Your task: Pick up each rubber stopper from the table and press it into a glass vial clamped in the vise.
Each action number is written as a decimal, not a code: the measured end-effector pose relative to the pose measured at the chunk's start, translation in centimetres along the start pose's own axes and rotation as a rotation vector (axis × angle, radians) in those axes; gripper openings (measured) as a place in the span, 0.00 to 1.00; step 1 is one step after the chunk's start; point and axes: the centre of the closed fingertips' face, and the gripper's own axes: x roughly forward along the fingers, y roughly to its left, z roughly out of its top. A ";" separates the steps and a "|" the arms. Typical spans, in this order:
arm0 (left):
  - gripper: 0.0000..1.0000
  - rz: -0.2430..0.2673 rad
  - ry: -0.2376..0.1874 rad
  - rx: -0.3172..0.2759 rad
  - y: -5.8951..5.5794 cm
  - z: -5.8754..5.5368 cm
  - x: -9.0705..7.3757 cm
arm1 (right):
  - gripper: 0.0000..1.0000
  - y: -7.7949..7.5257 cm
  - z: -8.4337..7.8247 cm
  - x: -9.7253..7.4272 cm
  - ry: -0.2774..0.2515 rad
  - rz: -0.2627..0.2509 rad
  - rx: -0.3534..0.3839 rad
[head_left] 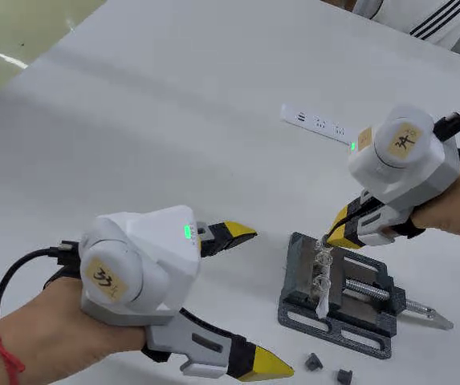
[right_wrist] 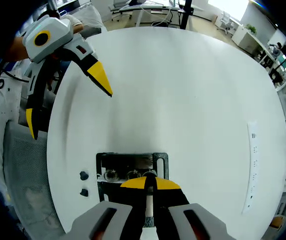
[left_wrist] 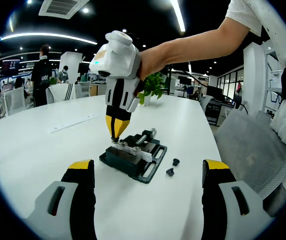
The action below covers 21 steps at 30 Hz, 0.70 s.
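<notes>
A dark vise [head_left: 300, 265] [left_wrist: 117, 159] [right_wrist: 155, 159] clamps a row of clear glass vials [head_left: 320, 282] [left_wrist: 135, 149] [right_wrist: 111, 175]. My right gripper [head_left: 326, 240] [left_wrist: 115, 136] [right_wrist: 148, 182] points down at the vial at the far end of the row. It is shut on a small dark rubber stopper right at the vial's mouth. Two loose black stoppers [head_left: 314, 362] [left_wrist: 169, 172] [right_wrist: 84, 175] lie on the white table beside the vise. My left gripper [head_left: 254, 298] [left_wrist: 147, 165] [right_wrist: 69, 111] hovers open and holds nothing, to the left of the vise.
A white power strip [head_left: 318, 123] [left_wrist: 73, 122] [right_wrist: 252, 165] lies on the table beyond the vise. The vise's screw handle [head_left: 422, 311] sticks out to the right. A mesh chair [left_wrist: 252, 150] stands at the table's edge.
</notes>
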 end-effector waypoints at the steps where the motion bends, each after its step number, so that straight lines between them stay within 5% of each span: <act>1: 0.88 0.003 0.003 0.002 0.1 0.0 -0.1 | 0.00 0.1 0.0 0.0 -0.007 -0.004 0.001; 21: 0.88 0.013 0.007 0.005 -0.1 0.2 -0.6 | 0.00 -0.1 -0.1 -0.1 -0.077 -0.030 0.044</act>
